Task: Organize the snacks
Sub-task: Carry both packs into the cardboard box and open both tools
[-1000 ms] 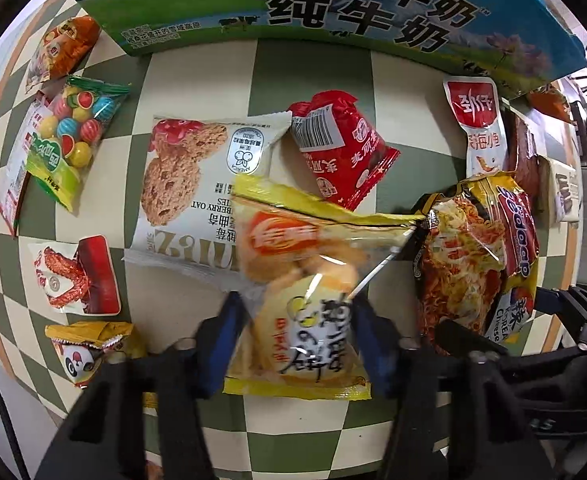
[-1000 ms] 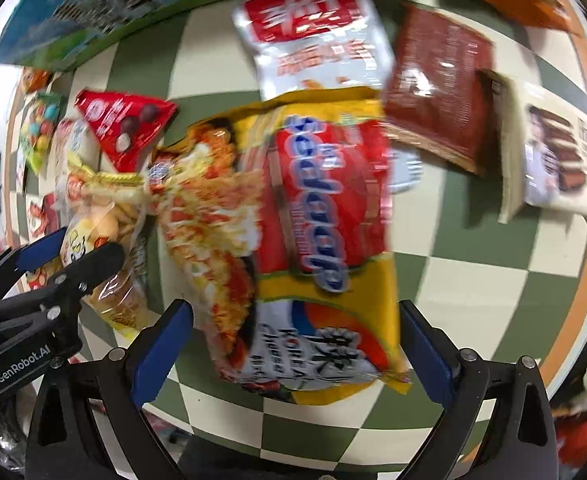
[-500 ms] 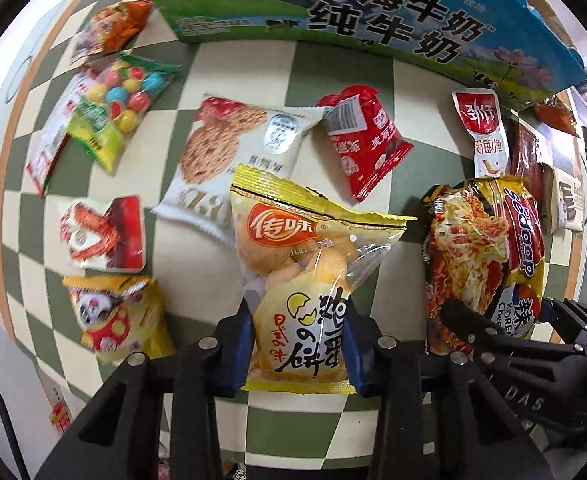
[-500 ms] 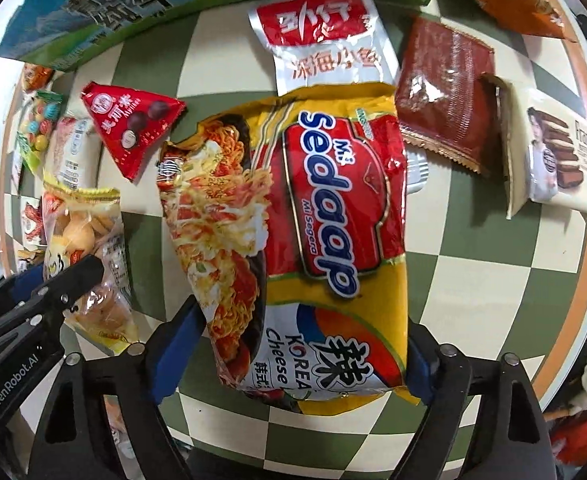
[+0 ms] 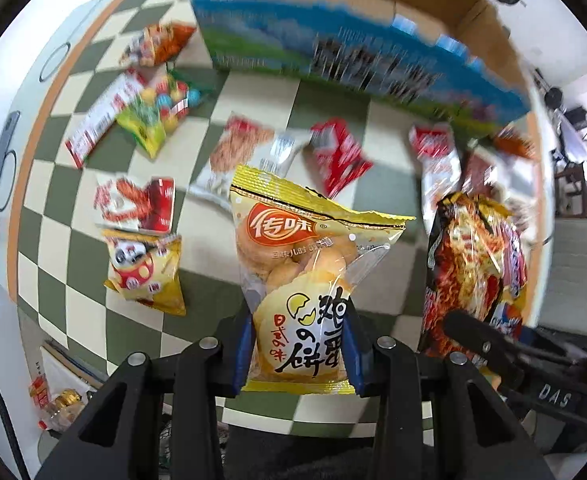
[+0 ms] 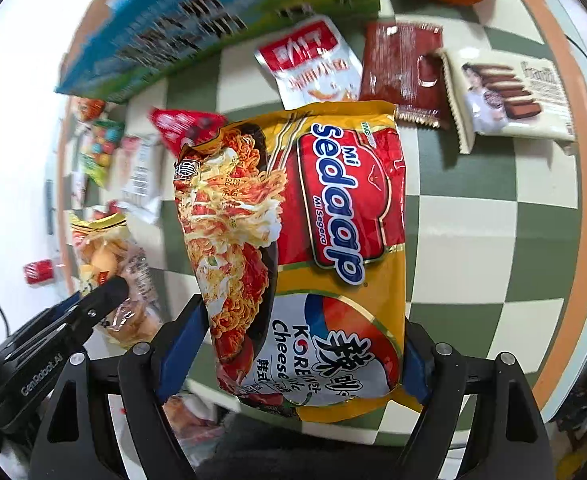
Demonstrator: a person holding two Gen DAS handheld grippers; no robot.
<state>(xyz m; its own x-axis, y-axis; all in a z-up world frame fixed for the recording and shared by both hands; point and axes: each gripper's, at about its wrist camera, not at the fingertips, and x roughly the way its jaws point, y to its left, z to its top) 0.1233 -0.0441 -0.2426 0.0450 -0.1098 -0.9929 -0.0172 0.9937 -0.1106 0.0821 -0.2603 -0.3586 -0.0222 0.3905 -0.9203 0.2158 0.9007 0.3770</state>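
Left gripper [image 5: 298, 354] clamped on lower part of yellow egg-cake bag [image 5: 305, 280]; blue pads press both side edges, bag stands up between fingers, above checkered table [image 5: 389, 208]. Right gripper [image 6: 293, 354] closed on bottom of noodle packet [image 6: 305, 248]; packet fills gap between fingers, top pointing toward milk carton box [image 6: 197, 24]. Other snacks lie scattered on table.

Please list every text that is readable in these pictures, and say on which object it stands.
"Mi Sedaap", "Mi Segera", "Cheese": yellow-red noodle packet, held in the right gripper.
"传味": yellow egg-cake bag, held in the left gripper.
"GenRobot.AI": left gripper's black body, right view.
"DAS": right gripper's body, left view.
Blue-green cardboard box: print blurred, unreadable.
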